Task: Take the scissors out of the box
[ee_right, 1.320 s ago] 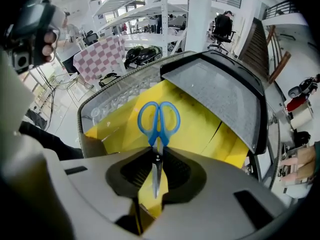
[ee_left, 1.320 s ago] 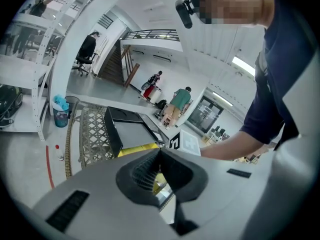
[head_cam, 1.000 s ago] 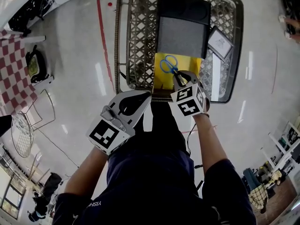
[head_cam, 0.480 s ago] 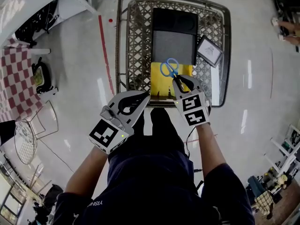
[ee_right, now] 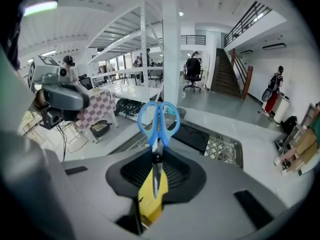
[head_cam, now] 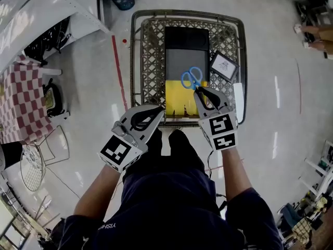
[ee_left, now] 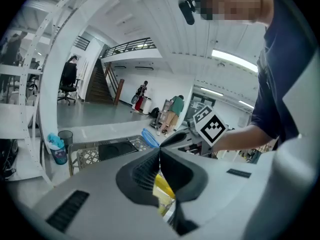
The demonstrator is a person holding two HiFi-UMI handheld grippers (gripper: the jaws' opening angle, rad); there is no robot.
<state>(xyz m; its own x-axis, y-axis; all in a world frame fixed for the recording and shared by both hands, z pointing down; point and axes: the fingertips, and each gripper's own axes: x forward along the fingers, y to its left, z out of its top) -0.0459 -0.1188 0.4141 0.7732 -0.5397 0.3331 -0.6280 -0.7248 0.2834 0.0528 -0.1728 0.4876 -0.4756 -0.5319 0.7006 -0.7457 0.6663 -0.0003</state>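
Observation:
My right gripper (head_cam: 200,90) is shut on the blades of the blue-handled scissors (head_cam: 192,78), whose handles point away from me. They hang in the air over the open yellow box (head_cam: 178,101), which lies in the wire cart (head_cam: 136,51) below. In the right gripper view the scissors (ee_right: 158,121) stand upright between the pads of the right gripper (ee_right: 157,153), with the yellow box (ee_right: 148,200) far beneath. My left gripper (head_cam: 159,109) is shut and empty, held left of the box near the cart's near rim. In its own view the left gripper (ee_left: 160,152) has its tips touching.
The cart also holds a large black flat case (head_cam: 186,48) behind the yellow box and a small framed card (head_cam: 223,65) at the right. A red-checked table (head_cam: 18,103) and wire baskets (head_cam: 32,165) stand at the left. People (ee_left: 176,111) stand far off.
Both grippers have risen, the right one more, carrying the scissors up and away from the yellow box. The cart now looks smaller and farther below.

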